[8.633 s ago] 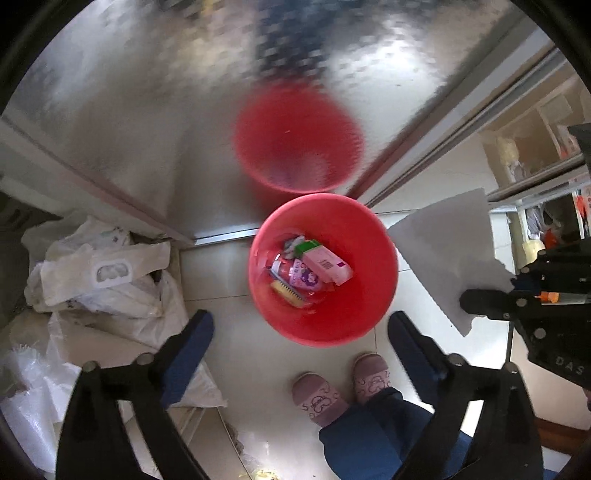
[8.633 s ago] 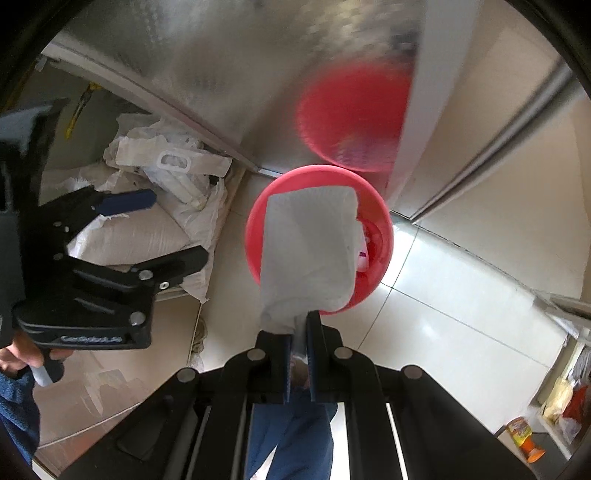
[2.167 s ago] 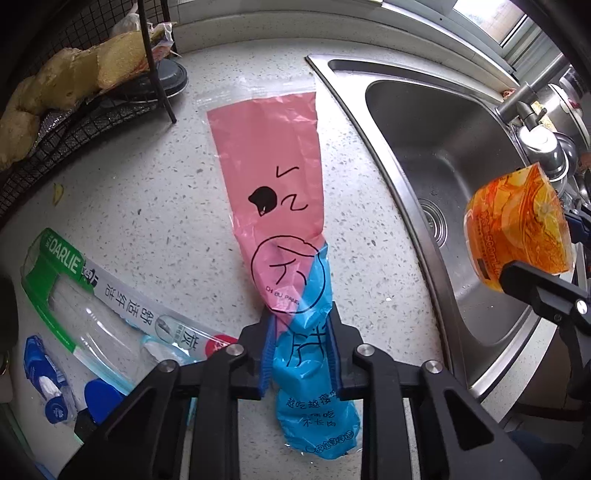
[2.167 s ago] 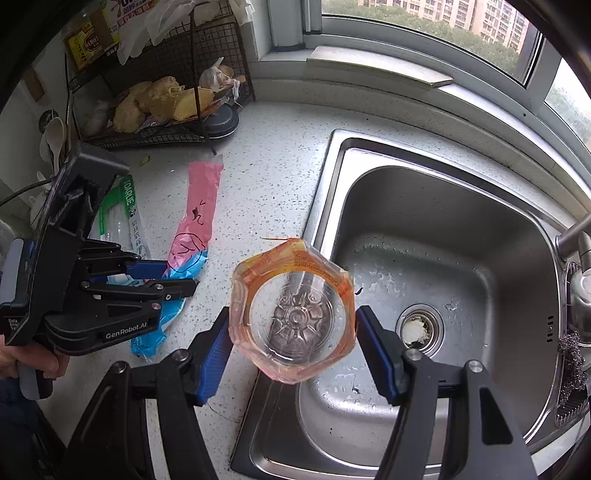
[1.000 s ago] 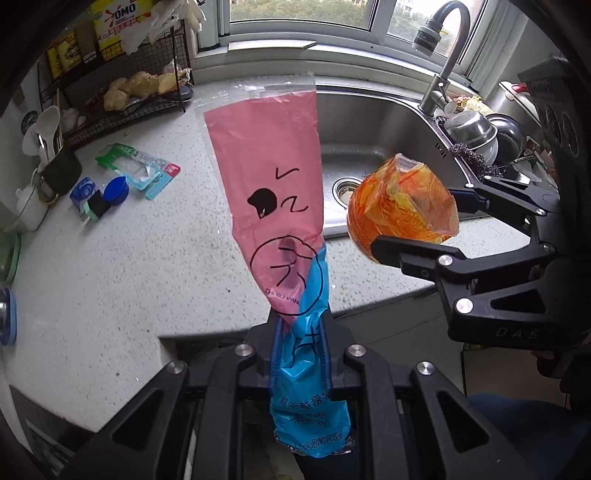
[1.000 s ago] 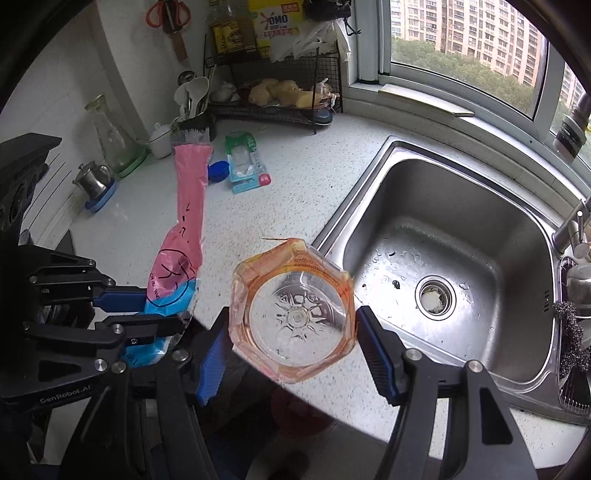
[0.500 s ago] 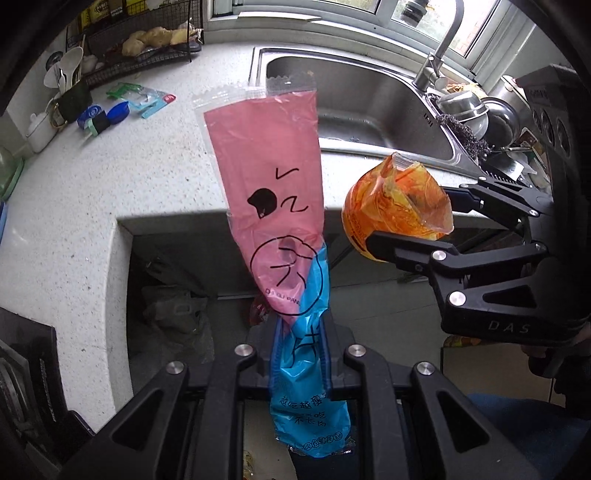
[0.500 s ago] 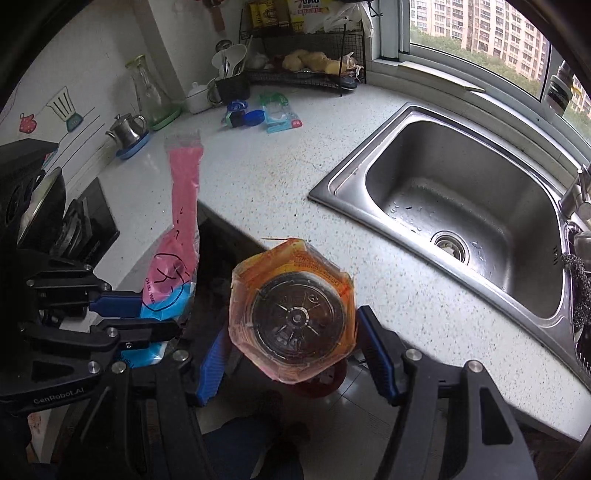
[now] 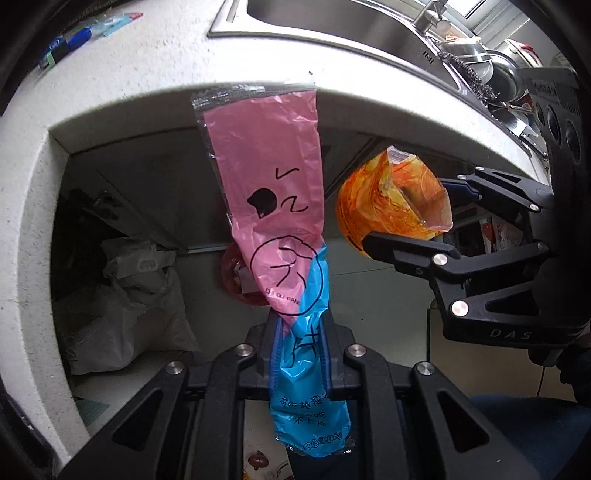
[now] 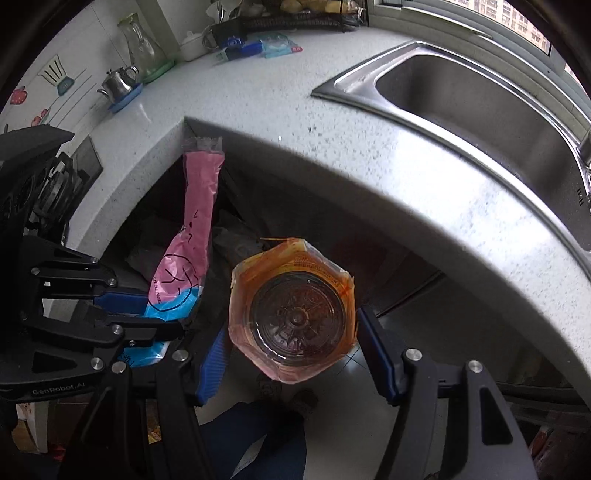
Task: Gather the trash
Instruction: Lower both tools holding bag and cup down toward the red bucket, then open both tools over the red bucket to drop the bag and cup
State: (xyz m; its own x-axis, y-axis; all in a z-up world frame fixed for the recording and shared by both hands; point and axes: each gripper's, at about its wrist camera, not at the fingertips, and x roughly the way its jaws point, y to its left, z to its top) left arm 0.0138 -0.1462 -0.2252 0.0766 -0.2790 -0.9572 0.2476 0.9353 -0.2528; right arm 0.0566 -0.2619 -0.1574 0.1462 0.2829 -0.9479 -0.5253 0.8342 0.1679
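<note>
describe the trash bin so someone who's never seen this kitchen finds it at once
Start at the white speckled countertop with the steel sink and look into the open recess under it. The bin stands on the floor there, right of the pale bags, half hidden behind the pink and blue wrapper. It is the only round red container down there.

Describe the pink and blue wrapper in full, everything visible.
The pink and blue wrapper is a long, thin plastic film bag: pink upper part with a clear sealed end, blue lower part, black printed marks and a circle. Crumpled at its waist, it is pinched between the left tongs, standing up from them, blue tail hanging behind.
</note>
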